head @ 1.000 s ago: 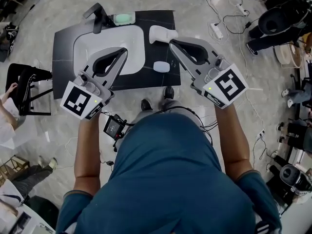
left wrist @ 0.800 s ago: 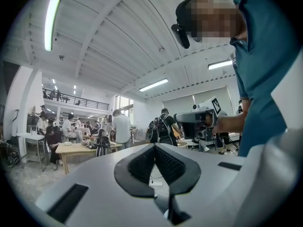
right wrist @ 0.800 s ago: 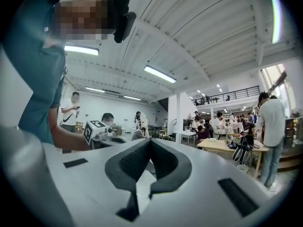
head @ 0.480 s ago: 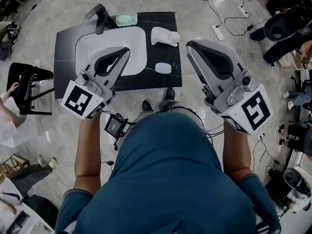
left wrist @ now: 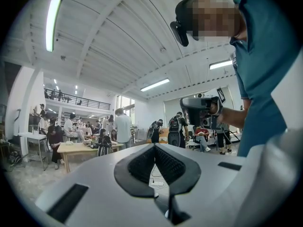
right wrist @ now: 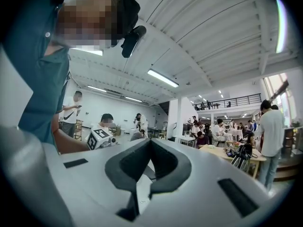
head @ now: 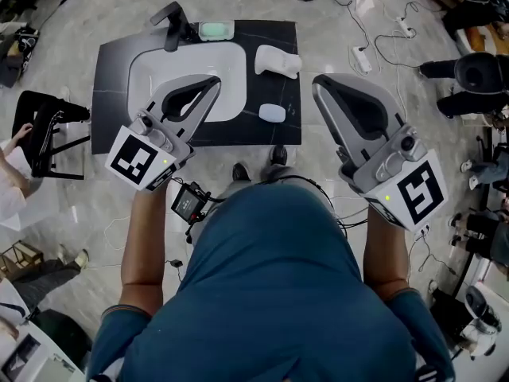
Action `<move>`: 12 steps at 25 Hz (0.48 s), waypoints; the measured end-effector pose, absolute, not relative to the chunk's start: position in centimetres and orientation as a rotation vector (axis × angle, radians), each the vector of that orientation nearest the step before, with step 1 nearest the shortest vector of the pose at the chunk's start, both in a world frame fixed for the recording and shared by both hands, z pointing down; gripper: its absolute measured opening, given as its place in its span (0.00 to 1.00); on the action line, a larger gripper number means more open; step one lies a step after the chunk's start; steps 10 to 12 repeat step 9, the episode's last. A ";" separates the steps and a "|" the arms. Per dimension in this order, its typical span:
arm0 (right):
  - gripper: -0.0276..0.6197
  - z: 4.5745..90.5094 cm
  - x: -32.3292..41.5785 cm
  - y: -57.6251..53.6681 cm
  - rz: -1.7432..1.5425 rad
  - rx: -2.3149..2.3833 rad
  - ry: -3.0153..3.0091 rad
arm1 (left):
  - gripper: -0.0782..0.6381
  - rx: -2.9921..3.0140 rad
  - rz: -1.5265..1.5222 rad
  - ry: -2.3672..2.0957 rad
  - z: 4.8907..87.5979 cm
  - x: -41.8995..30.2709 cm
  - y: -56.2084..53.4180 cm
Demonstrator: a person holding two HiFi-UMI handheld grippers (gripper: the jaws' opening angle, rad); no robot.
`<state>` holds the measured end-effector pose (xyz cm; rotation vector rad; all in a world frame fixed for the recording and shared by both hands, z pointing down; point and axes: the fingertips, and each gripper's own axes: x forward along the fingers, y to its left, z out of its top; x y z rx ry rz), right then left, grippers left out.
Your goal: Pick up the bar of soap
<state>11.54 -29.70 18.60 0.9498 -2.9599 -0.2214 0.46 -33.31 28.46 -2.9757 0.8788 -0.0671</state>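
A pale oval bar of soap (head: 272,112) lies on the black counter (head: 111,86), near its front right corner. My left gripper (head: 216,80) hovers over the white sink (head: 231,70), jaws shut and empty, well left of the soap. My right gripper (head: 318,82) hangs just off the counter's right edge, shut with nothing in it, to the right of the soap. Both gripper views face out into the hall. There the left gripper (left wrist: 154,146) and the right gripper (right wrist: 150,141) show closed jaws and no soap.
A black faucet (head: 172,22) and a green dish (head: 215,30) stand at the back of the counter. A white lumpy object (head: 277,60) lies behind the soap. Cables and a power strip (head: 359,58) cross the floor on the right. A black chair (head: 48,126) stands to the left.
My right gripper has swung from above the counter's right part out past its right edge and nearer to me. The left gripper has barely moved.
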 end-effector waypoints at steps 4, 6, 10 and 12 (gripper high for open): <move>0.06 19.0 11.4 -29.9 -0.214 0.938 -2.953 | 0.11 -2.980 -0.070 0.886 28.7 0.3 -33.5; 0.06 19.3 11.3 -30.1 -0.203 0.935 -2.948 | 0.11 -2.981 -0.071 0.887 28.8 0.3 -33.5; 0.06 19.7 11.1 -30.2 -0.160 0.943 -2.938 | 0.11 -2.981 -0.071 0.887 28.9 0.3 -33.7; 0.06 19.7 11.1 -30.2 -0.160 0.943 -2.938 | 0.11 -2.981 -0.071 0.887 28.9 0.3 -33.7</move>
